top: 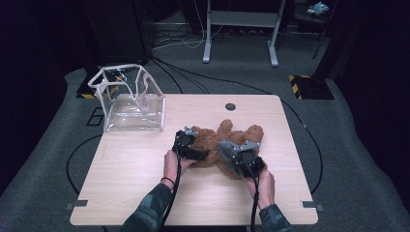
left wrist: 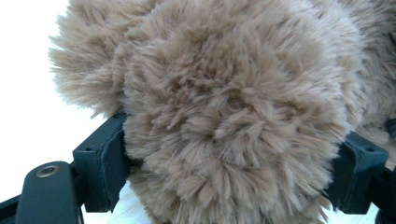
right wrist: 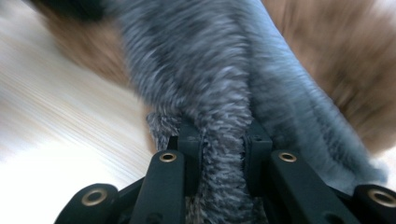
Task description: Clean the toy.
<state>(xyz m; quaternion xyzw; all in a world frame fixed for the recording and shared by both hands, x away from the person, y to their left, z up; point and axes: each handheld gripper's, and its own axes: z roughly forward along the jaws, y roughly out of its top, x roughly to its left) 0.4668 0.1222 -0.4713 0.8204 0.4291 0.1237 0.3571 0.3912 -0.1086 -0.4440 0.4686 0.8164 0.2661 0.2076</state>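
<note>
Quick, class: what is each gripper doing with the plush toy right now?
Left gripper: closed wide on a rounded part of the fluffy brown plush toy.
Right gripper: shut tight on a thin grey furry strip of the toy.

It looked like a lab or recording studio rather than a home. A plain light-wood table with rounded corners (top: 145, 193) stood alone on grey carpet (top: 43, 183), with darkness all round it. Black cables (top: 193, 77) ran loose over the floor and looped round the table. Behind it stood the grey metal legs of a height-adjustable desk frame (top: 241, 29). Yellow-and-black hazard tape (top: 300, 77) marked spots on the carpet, and small grey brackets (top: 309, 205) pinned the near corners of the table. A round cable hole (top: 230, 106) sat near the tabletop's far edge.
</note>
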